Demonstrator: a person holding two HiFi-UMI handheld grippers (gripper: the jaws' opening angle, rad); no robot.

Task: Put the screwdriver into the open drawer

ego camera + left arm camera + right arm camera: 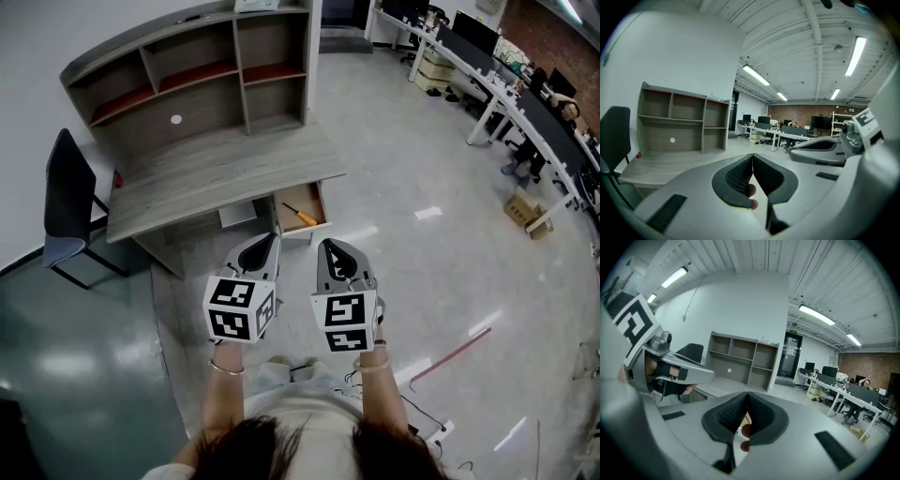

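open office, grey desk before me. the screwdriver lies inside the open drawer, so placing looks done. my left gripper and right gripper are both closed, empty, hovering short of the drawer; next, i'd just back away.

Left gripper and right gripper held side by side; jaws together, empty.

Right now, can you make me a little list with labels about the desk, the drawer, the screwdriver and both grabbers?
desk: grey wooden desk with shelves on top
drawer: open wooden drawer under the desk top
screwdriver: orange-handled screwdriver, lying inside the drawer
left gripper: jaws together, holding nothing
right gripper: jaws together, holding nothing
chair: black chair beside the desk
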